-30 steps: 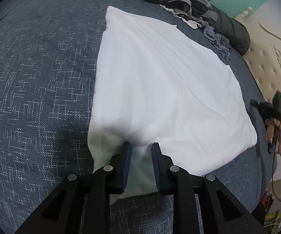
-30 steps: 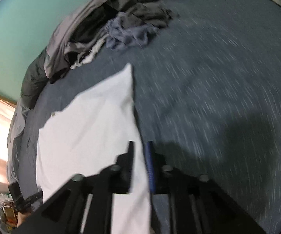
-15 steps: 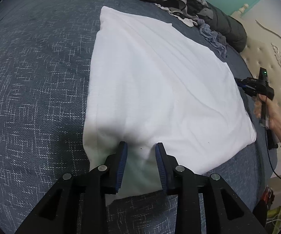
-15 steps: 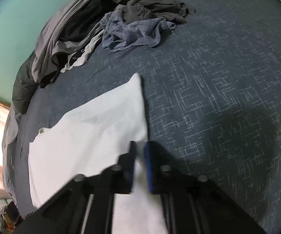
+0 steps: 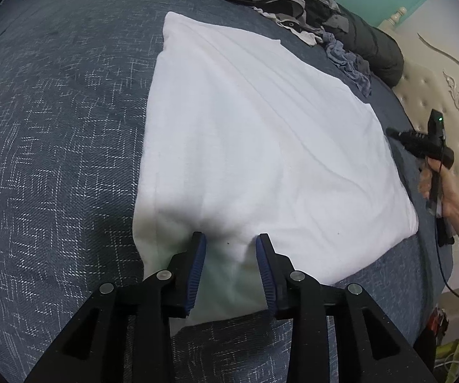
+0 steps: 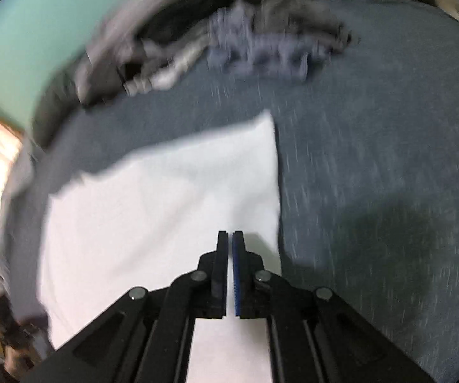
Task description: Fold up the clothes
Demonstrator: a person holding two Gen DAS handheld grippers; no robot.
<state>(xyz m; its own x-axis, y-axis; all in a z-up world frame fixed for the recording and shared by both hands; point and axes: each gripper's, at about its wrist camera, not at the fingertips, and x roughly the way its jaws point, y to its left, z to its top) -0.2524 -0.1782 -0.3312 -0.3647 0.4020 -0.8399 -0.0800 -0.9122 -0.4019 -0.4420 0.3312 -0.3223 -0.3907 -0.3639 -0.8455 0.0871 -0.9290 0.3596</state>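
Both grippers over the white cloth [image 5: 261, 146]: left gripper [image 5: 231, 245] now spread wider, gripping nothing; right gripper [image 6: 230, 239], earlier parted, now pressed together.

The left wrist view is taken close above the bed [image 5: 54, 159], angled steeply down along the left gripper [image 5: 231, 239] across the white cloth [image 5: 261, 134] toward the clothes pile [image 5: 309, 9] and headboard [image 5: 436, 89]. The right wrist view, blurred, is angled down over the right gripper [image 6: 230, 234] from the cloth's opposite side. The cloth [image 6: 165, 198], pile [image 6: 255, 48] and blue cover [image 6: 373, 159] are shared by both.
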